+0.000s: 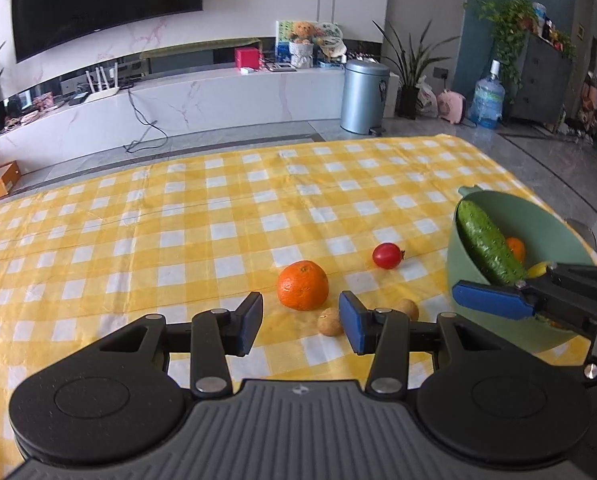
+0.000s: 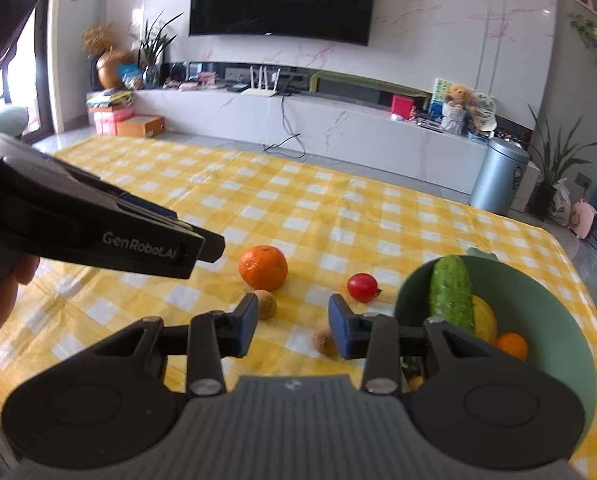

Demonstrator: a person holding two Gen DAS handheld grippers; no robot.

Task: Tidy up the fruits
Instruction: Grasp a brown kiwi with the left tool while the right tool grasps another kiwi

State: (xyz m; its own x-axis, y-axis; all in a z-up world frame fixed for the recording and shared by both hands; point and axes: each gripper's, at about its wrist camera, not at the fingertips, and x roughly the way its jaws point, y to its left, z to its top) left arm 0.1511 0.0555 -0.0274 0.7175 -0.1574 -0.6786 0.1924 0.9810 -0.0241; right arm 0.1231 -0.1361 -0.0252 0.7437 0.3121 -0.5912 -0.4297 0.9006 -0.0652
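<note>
The left tongs [image 1: 300, 322] stand apart with nothing between their blue pads, held low over the yellow-checked worktop [image 1: 146, 240]. Just past the gap sits the orange [image 1: 302, 285], and a small brown fruit [image 1: 329, 322] lies against the inner side of the right-hand pad; a second small brown fruit [image 1: 408, 309] shows just behind that same finger.

The right tongs [image 2: 292, 326] are also apart and grip nothing. In their own view one brown fruit [image 2: 267, 304] lies just beyond the left-hand pad and the other [image 2: 325, 341] sits low beside the right-hand pad, touching neither as far as can be told. From the left wrist view, one blue pad of the right tongs reaches in front of the green bowl [image 1: 538, 220].

Further out, the cherry tomato [image 1: 386, 255] rests on the cloth between the orange and the bowl, apart from both. The bowl stands at the right edge of the worktop and holds a cucumber [image 2: 450, 292] leaning against its rim, a yellow fruit [image 2: 484, 318] and a small orange fruit [image 2: 511, 346] beneath it.

Part of a person's hand [image 2: 2, 292] shows at the left edge of the right wrist view, under the body of the left tongs.
</note>
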